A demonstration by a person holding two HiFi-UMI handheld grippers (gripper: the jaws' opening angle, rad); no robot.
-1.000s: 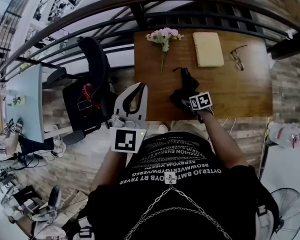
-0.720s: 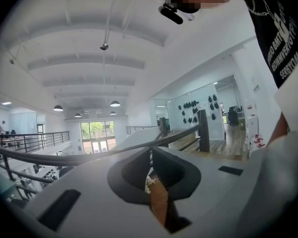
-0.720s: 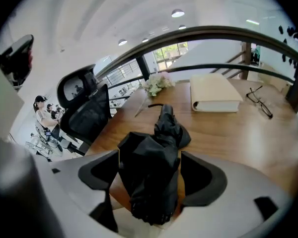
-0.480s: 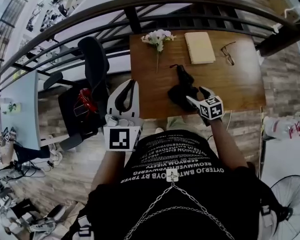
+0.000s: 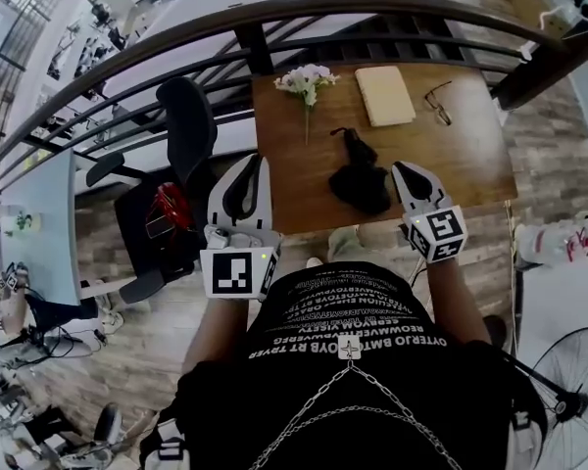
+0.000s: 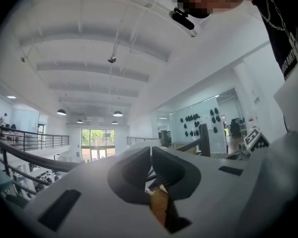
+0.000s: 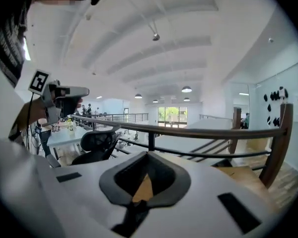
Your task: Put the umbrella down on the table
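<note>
The black folded umbrella (image 5: 361,179) lies on the wooden table (image 5: 470,155) near its front edge, with nothing touching it. My right gripper (image 5: 404,169) hovers to the umbrella's right, lifted off it. Its jaws have just closed and now meet at the tips with nothing between them, as the right gripper view (image 7: 148,153) also shows. My left gripper (image 5: 255,160) hangs off the table's left edge, above the floor. Its jaws are shut and empty in the left gripper view (image 6: 151,150) too.
At the back of the table lie a flower sprig (image 5: 307,81), a tan notebook (image 5: 385,94) and glasses (image 5: 438,101). A dark railing (image 5: 274,13) curves behind. A black office chair (image 5: 186,116) stands left of the table, a fan (image 5: 568,390) at the lower right.
My right gripper let go of the umbrella, rose away to the right and closed its jaws. The umbrella stays on the table. My left gripper drifted up a little.
</note>
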